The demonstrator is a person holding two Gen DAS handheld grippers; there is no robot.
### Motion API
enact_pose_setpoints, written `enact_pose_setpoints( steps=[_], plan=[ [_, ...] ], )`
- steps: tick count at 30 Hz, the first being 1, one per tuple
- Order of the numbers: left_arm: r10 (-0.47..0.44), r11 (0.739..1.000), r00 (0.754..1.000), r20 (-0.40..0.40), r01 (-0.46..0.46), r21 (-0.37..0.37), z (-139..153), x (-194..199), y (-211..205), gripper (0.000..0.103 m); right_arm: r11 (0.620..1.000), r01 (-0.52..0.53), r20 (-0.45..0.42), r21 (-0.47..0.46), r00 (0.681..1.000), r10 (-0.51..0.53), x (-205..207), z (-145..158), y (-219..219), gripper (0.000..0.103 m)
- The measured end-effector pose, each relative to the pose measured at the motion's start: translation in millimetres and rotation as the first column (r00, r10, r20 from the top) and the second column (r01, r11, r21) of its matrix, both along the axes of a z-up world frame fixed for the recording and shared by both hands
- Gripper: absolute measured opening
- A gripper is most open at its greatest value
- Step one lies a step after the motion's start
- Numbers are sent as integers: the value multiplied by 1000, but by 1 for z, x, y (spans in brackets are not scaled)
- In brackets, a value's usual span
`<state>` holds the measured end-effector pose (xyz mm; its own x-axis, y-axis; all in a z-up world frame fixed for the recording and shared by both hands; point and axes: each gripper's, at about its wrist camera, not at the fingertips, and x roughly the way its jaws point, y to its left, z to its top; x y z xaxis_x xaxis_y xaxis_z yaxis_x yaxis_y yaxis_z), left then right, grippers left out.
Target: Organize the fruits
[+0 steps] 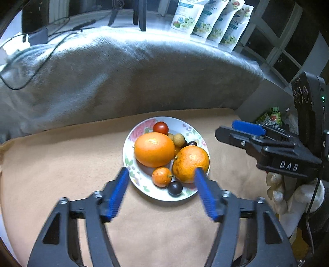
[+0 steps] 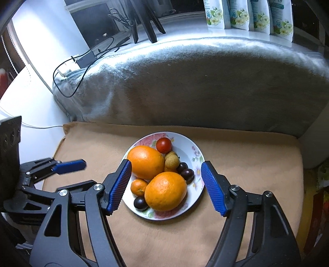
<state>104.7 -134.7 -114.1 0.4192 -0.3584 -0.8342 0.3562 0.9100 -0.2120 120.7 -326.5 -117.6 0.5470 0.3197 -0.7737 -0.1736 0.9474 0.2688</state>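
A floral white plate [image 1: 185,125] [image 2: 191,143] sits on a tan cloth. It holds two big oranges [image 1: 154,149] [image 2: 145,161], a small mandarin [image 1: 161,176] [image 2: 139,187], a red tomato [image 1: 160,127] [image 2: 163,145], tan longans [image 1: 178,139] [image 2: 171,160] and dark plums [image 1: 175,189] [image 2: 141,203]. My left gripper [image 1: 161,171] is open and empty, hovering above the plate's near rim. My right gripper [image 2: 166,164] is open and empty over the plate; it also shows at the right of the left wrist view [image 1: 238,131].
A tan cloth [image 1: 61,164] [image 2: 246,154] covers the surface. A grey furry blanket [image 1: 123,78] [image 2: 205,82] rises behind it. Pouches [image 1: 211,18] [image 2: 248,14], cables [image 2: 82,61] and tripod legs [image 2: 144,22] stand at the back.
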Motion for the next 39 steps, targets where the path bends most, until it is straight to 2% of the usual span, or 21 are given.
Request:
enact_pose_setpoints(
  steps=[2,13,15,17,27,37,39],
  plan=[
    [12,1000,1000,13,-12,10,4,-2,0,70,1000,12,15,-11,1000,-12,-6,4,0,85],
    [110,994,984,140,-112,9,52,-19,18,71,988,151,110,16,982,-152,-44,43,-19,86],
    [114,993,981,158,-117,11,57,-23,19,72,986,167,124,19,978,-168,-48,50,-22,93],
    [119,992,977,176,-123,12,62,-27,20,72,985,171,147,11,974,-170,-53,55,-23,95],
    [141,988,970,197,-150,31,73,-50,29,72,990,142,143,-24,980,-137,-71,60,-13,95],
    [126,990,974,190,-135,37,78,-63,27,73,989,138,147,-42,981,-131,-84,63,-7,95],
    [124,990,975,184,-133,37,77,-65,26,77,990,138,145,-41,981,-131,-85,62,-6,95]
  ],
)
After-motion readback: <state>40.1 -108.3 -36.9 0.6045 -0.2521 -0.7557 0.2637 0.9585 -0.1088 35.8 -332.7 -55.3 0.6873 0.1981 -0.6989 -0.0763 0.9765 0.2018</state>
